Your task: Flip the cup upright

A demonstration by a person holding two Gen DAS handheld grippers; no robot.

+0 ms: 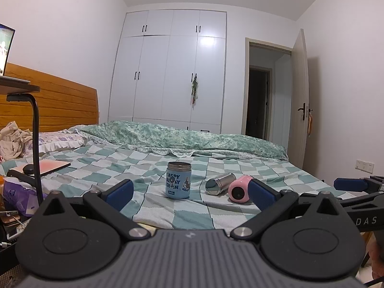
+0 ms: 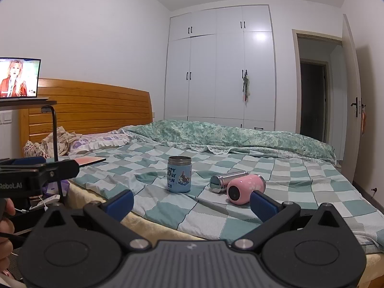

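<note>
Three cups sit on the checked bed cover (image 1: 134,168). A blue printed cup (image 1: 178,180) (image 2: 179,174) stands upright. A steel cup (image 1: 219,183) (image 2: 226,181) lies on its side to its right. A pink cup (image 1: 240,189) (image 2: 244,188) lies on its side beside the steel one, its base towards me. My left gripper (image 1: 190,193) is open and empty, short of the cups. My right gripper (image 2: 192,202) is open and empty, near the bed's front edge, its right finger (image 2: 264,204) just in front of the pink cup.
A rolled green duvet (image 1: 192,139) lies across the far side of the bed. A closed laptop (image 1: 48,166) and pillows lie at the left. A black stand (image 1: 36,144) holds a side table with a lit laptop (image 2: 19,79). Wardrobe and open door stand behind.
</note>
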